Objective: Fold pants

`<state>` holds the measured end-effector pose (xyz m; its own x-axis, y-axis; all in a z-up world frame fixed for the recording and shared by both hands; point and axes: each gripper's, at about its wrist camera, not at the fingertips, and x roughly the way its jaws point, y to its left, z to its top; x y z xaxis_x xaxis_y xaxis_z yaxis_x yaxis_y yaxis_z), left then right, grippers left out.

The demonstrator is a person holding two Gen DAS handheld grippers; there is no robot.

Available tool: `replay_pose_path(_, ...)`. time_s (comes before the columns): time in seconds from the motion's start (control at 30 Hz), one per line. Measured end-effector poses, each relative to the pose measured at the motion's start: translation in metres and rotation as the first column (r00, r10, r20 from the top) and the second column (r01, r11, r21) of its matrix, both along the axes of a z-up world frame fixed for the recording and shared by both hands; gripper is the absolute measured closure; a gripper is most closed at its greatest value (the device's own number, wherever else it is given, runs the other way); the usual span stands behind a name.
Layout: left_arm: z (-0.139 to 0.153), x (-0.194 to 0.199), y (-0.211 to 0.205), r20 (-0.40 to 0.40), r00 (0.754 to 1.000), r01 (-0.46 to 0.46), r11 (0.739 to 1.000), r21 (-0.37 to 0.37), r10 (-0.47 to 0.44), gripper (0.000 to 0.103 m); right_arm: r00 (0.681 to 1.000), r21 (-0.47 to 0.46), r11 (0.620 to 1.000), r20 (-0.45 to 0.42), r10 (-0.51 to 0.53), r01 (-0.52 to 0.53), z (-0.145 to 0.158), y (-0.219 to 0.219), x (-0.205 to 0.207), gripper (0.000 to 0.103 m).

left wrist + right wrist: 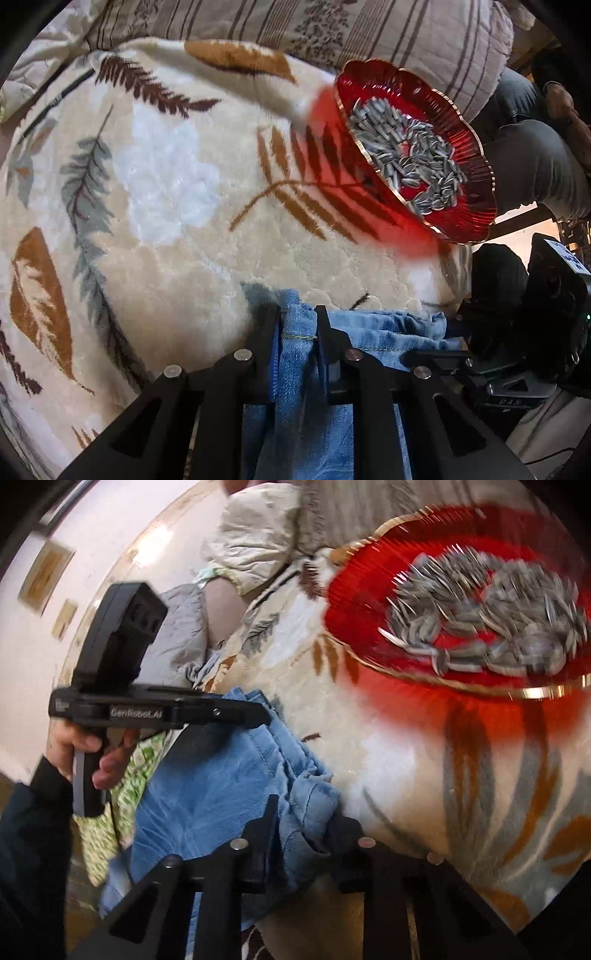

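Now both your grippers, left (297, 334) and right (303, 821), pinch the pants' (295, 387) edge at 6 o'clock; plate (461, 206) at 2; folding remains undone.

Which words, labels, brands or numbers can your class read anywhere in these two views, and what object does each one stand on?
"GenRobot.AI": white lettering on the side of the black left hand-held gripper, seen in the right wrist view.
White and blue sticker on the black right hand-held gripper's body: cut off by the frame edge, unreadable.
No other text is visible.
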<state>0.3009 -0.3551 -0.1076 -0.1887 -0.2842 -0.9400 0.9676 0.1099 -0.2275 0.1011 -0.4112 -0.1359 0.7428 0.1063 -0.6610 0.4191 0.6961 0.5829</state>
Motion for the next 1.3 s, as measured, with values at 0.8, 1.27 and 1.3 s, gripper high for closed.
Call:
replay_pose_path(0.8,0.091,-0.039,0.249,-0.103,0.816,-0.570,0.761,-0.310,0.569,0.090,0.911,-0.808,0.563,0.088,0.403,-0.171,0.104,0.210,-0.026,0.086)
replay_pose_path(1.27,-0.025,-0.005,0.368,-0.310,0.545,-0.838,0.520,-0.164,0.779,0.089,0.723,-0.662,0.481,-0.135,0.677,-0.574,0.030,0.304,0.016,0.086)
replay_pose_path(1.3,-0.031,-0.003,0.369,-0.317,0.537,-0.842,0.517,-0.153,0.781,0.089,0.716,-0.647,0.478,-0.155,0.681,-0.594,0.025,0.304,0.018,0.086)
